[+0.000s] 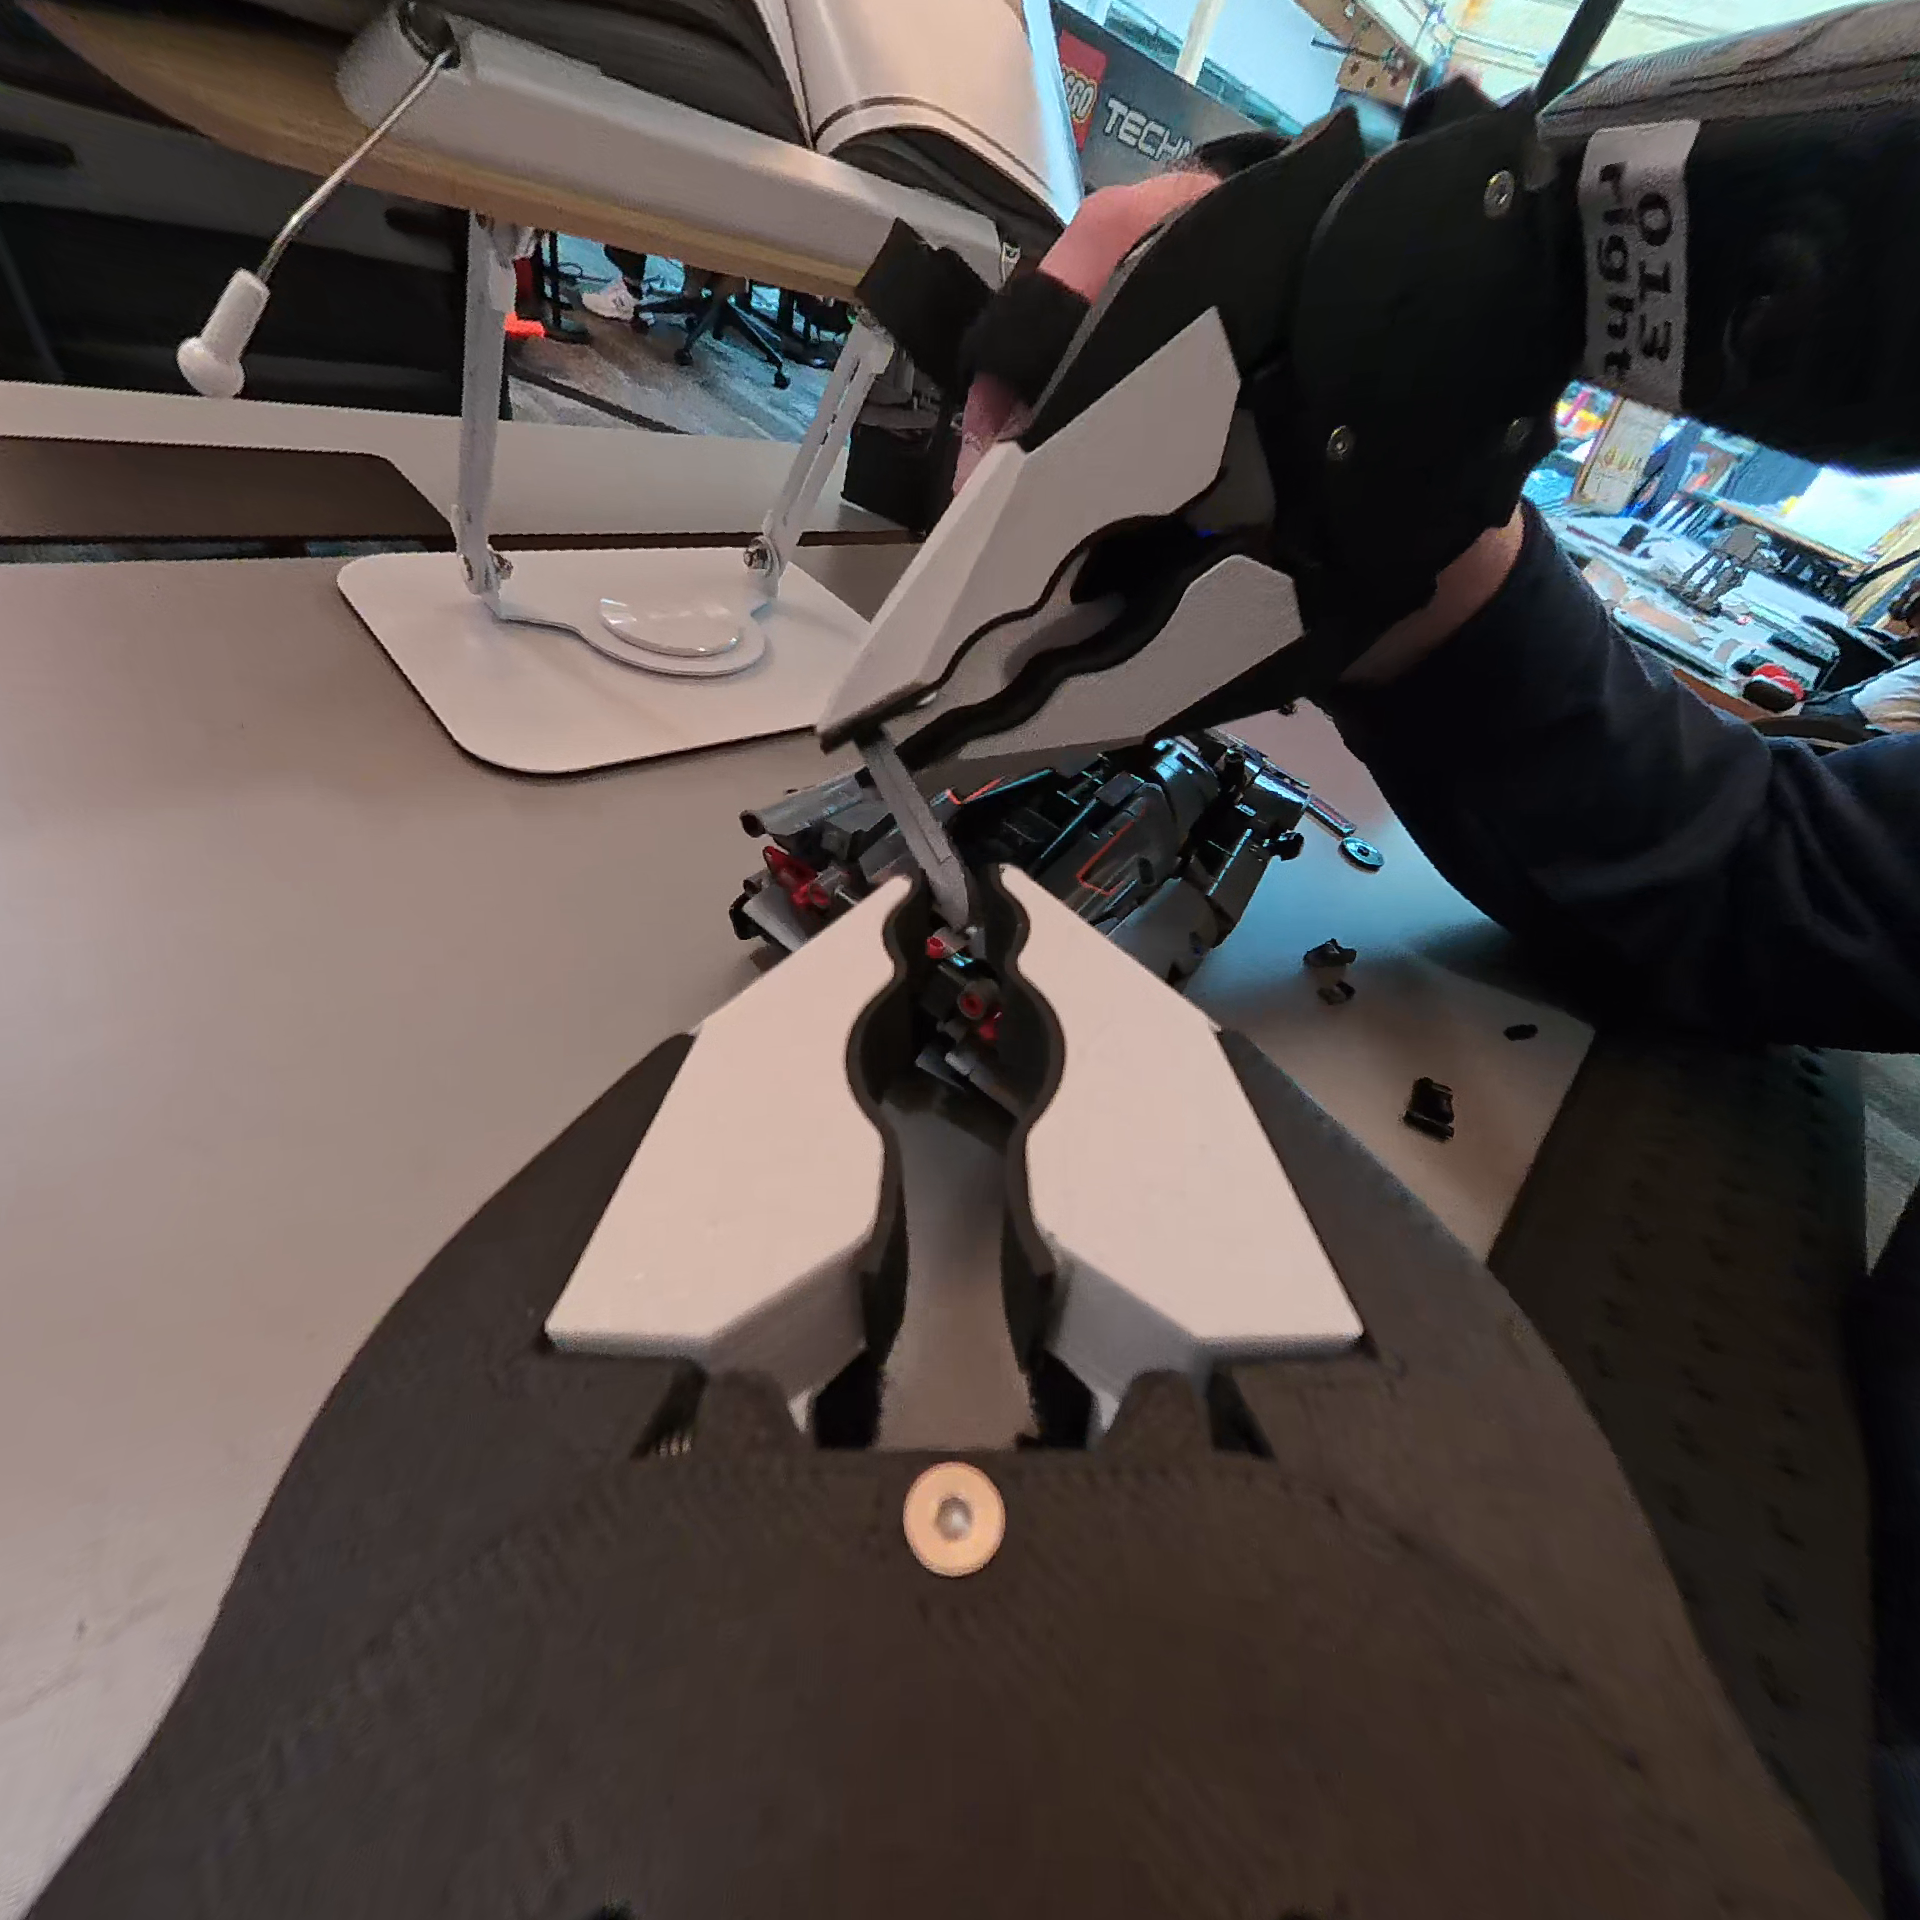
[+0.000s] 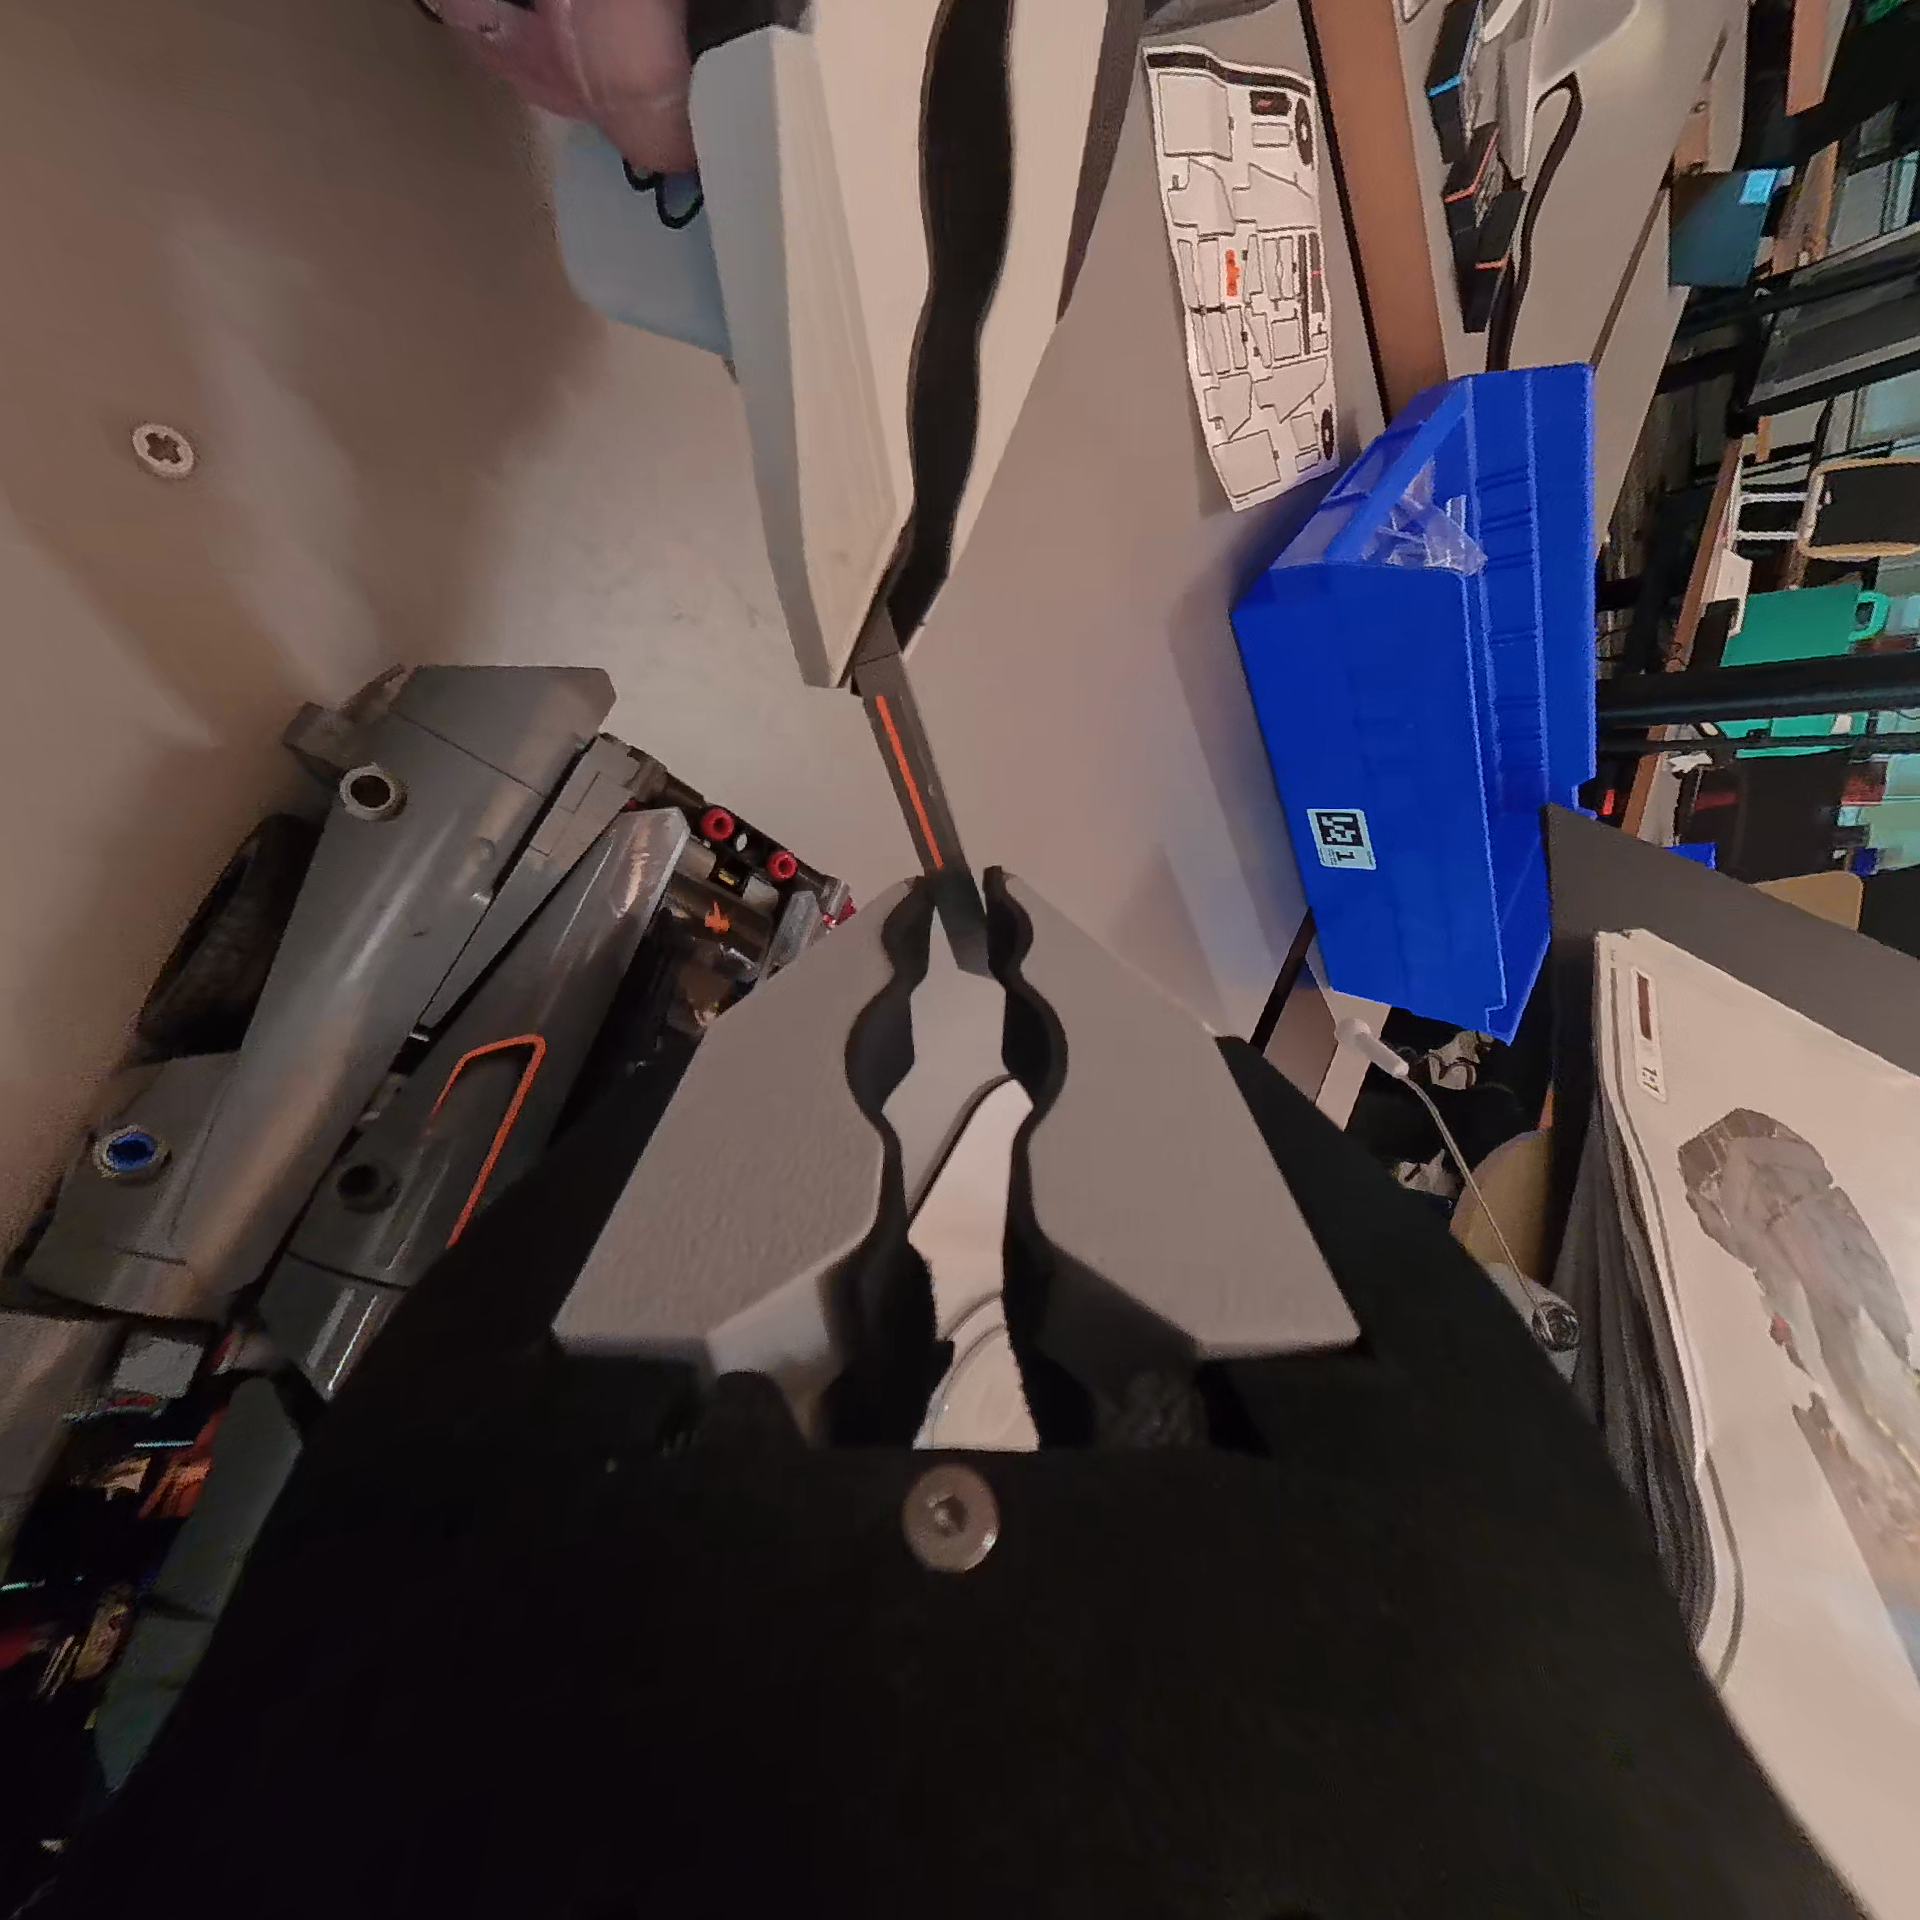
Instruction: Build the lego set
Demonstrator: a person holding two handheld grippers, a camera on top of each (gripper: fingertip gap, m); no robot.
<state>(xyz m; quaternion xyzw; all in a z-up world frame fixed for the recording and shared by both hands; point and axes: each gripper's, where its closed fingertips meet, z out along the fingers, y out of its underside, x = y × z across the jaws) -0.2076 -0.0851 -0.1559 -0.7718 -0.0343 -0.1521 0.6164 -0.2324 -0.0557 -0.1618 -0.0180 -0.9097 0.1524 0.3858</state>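
A thin dark grey Lego strip (image 2: 914, 779) with an orange line is held at both ends. My right gripper (image 2: 953, 883) is shut on one end, and my left gripper (image 2: 873, 649) comes in from above and is shut on the other end. In the left wrist view the strip (image 1: 920, 821) runs from my left gripper (image 1: 958, 883) up to the right gripper (image 1: 862, 732). The dark grey Lego model (image 2: 416, 987) with orange trim and red pins lies on the table to the left of the strip. It lies just behind the fingers in the left wrist view (image 1: 1143, 831).
A white book stand (image 1: 582, 644) holds the open instruction book (image 2: 1766, 1247) at the back. A blue bin (image 2: 1423, 675) and a sticker sheet (image 2: 1247, 270) sit at the table's edge. Small black pieces (image 1: 1429, 1107) lie near a black mat (image 1: 1714, 1247). Some 4 cm of space lies between my two pairs of fingers.
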